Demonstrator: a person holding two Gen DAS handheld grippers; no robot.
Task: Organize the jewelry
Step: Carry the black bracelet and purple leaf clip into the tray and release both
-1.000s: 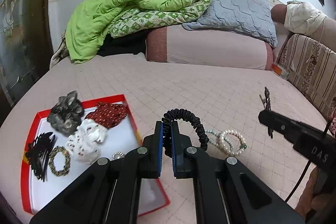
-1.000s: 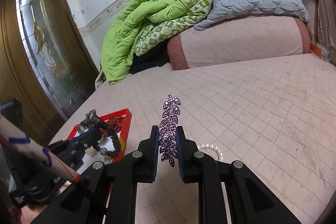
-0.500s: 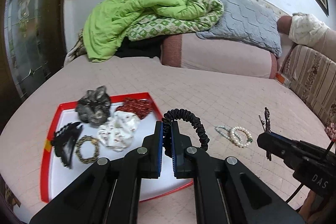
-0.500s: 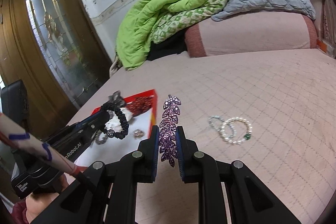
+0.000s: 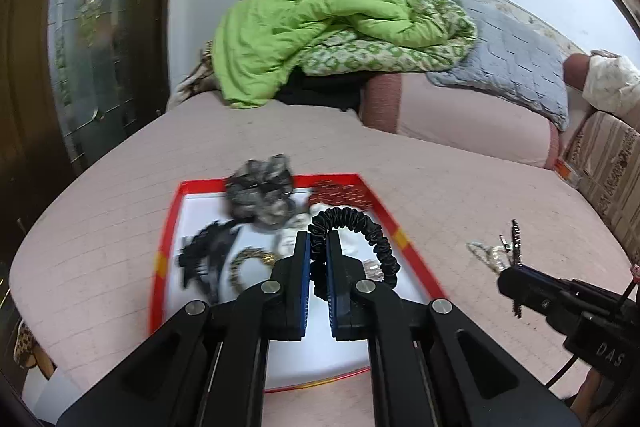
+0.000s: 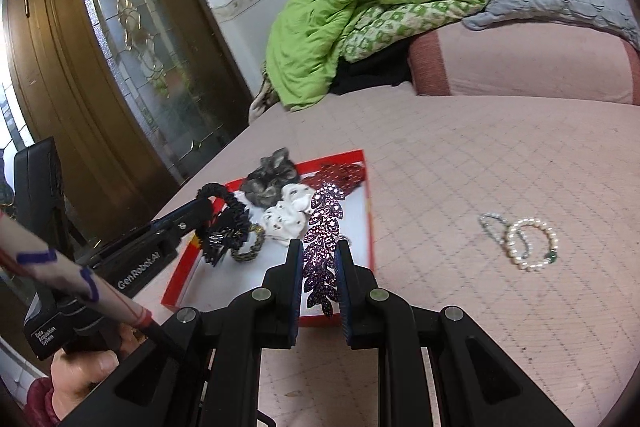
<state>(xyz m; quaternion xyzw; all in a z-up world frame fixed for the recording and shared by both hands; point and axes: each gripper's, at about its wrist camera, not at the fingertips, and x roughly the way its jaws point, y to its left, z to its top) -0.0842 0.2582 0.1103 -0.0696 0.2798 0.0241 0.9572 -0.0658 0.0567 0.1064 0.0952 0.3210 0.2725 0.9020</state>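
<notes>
My left gripper is shut on a black ruffled hair tie and holds it above the red-rimmed white tray. My right gripper is shut on a purple rhinestone leaf hair clip, above the tray's near right edge. The tray holds a grey scrunchie, a red scrunchie, a white scrunchie, a black claw clip and a gold beaded bracelet. A pearl bracelet and a pale bead bracelet lie on the pink bed to the right.
The pink quilted bed stretches to the right and back. A green quilt, a grey pillow and a pink bolster lie at the back. A wooden glass-panelled door stands at the left.
Both grippers have swung left toward the tray, which now lies straight under the left gripper. The pearl bracelets have shifted right in both views. Both grips are unchanged.
</notes>
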